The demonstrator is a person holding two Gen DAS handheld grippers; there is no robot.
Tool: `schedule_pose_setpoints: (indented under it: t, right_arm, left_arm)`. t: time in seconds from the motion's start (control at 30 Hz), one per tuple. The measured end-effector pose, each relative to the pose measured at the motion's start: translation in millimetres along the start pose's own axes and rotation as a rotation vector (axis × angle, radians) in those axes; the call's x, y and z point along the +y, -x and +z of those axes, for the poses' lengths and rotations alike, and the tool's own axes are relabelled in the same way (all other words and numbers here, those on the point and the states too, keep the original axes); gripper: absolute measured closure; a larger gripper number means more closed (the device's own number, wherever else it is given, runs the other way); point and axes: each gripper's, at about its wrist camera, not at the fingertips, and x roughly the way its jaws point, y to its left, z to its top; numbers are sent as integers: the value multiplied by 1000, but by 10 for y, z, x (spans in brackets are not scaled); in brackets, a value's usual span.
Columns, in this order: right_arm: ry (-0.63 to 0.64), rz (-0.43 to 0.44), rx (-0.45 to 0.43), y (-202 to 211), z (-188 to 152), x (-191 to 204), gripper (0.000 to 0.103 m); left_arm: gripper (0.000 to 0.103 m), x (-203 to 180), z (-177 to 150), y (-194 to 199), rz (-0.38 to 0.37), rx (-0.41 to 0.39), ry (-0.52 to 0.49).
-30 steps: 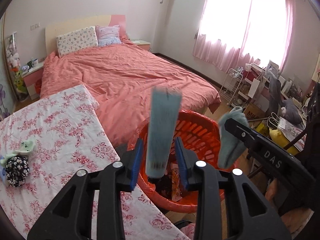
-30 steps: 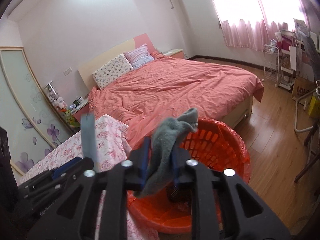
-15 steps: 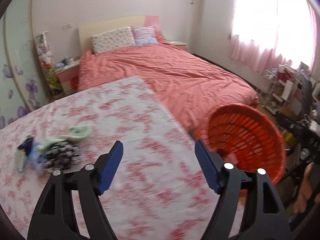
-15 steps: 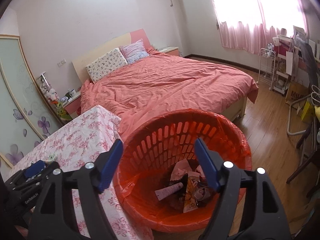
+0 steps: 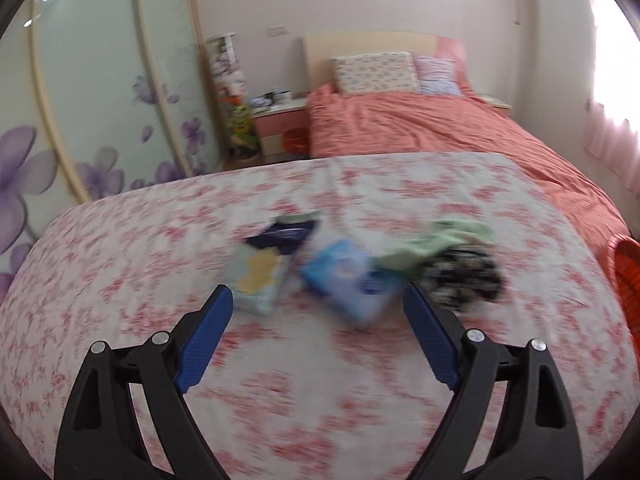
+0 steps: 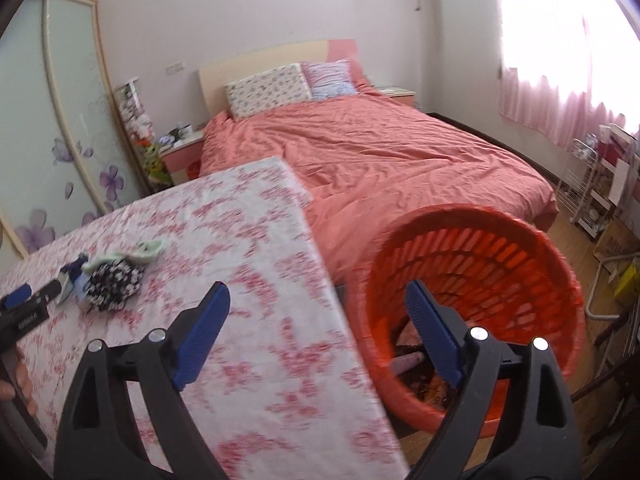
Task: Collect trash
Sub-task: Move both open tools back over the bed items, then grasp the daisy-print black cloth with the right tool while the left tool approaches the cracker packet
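Note:
A small heap of trash lies on the floral tablecloth [image 5: 168,240]: a blue packet [image 5: 348,280], a pale packet with a yellow print [image 5: 258,276], a dark blue wrapper [image 5: 284,234], a green cloth [image 5: 440,240] and a black-and-white cloth [image 5: 464,276]. My left gripper [image 5: 318,312] hovers just short of the heap, jaws still opening, nothing between them. The orange basket [image 6: 480,248] stands beside the table with trash at its bottom. My right gripper [image 6: 318,312] hangs over the table edge and basket rim, jaws opening and empty. The heap [image 6: 112,276] and the left gripper [image 6: 24,300] show at far left.
A bed with a salmon cover [image 6: 380,152] lies beyond the table [image 6: 248,240] and basket. A nightstand [image 5: 280,124] and a flower-printed wardrobe door [image 5: 80,120] stand at the left. Shelves and boxes [image 6: 600,184] line the right wall by the pink curtain.
Both grippers let go of what they held over the basket and opened wide. The left swung away to the heap on the table; the right shifted left toward the table edge.

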Motion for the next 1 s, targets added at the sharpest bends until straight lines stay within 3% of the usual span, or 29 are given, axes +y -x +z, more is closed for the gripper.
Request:
schedule_pose_setpoints:
  t: [0.1,0.23,0.5,0.53,0.63,1.0]
  right_arm:
    - [34,36,26,-103,-64,311,16]
    - [77,73,57,-211,-126,651,16]
    - [113,123,98,-372,-164,1068,16]
    - [114,127,101,-394,-161,1104,16]
    - [111,150,110,-456,-148,1232,16]
    - [105,249,147,-779,-37,1831,16]
  left_arm:
    - [17,347,39,-225,23,35,68]
    - [17,497,87,-452,15,74,122]
    - [18,516,167,-834,-17,134,97]
    - [22,516,175,-890,-20,145,91]
    - [49,582,152,-1017,-42,194,108]
    - [52,948,-201,-624,-26,187,130]
